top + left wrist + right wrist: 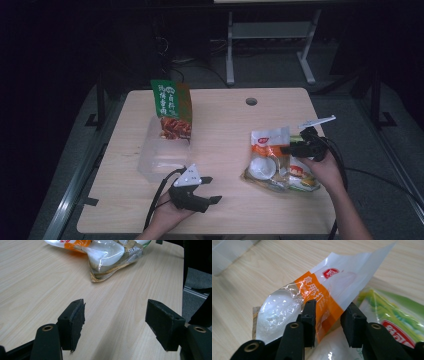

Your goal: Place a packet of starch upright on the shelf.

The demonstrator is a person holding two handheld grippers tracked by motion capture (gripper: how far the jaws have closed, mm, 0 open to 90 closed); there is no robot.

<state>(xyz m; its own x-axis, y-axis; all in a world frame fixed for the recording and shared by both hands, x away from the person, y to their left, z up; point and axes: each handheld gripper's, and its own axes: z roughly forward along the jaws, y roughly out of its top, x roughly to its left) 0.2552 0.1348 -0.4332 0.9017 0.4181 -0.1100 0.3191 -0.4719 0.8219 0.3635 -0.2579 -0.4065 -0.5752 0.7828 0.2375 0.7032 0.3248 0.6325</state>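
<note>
A white-and-orange pouch of white powder (267, 142) (332, 282) lies at the table's right, on top of other pouches. My right gripper (287, 148) (328, 320) reaches in from the right, and its jaws sit on either side of the pouch's orange band. Both pads touch the pouch, and its edge bends where it meets one pad. Near the front edge, left of centre, my left gripper (214, 189) (115, 322) stands open over bare wood with nothing between its fingers. Its view shows the same pouch (105, 252) farther off.
A green-and-white pouch (305, 175) (392, 312) lies under the held one. At the left, a green-and-red snack pouch (172, 107) stands in a clear plastic box (160, 155). The wooden table (225, 120) has a cable hole (251, 101) near its back edge.
</note>
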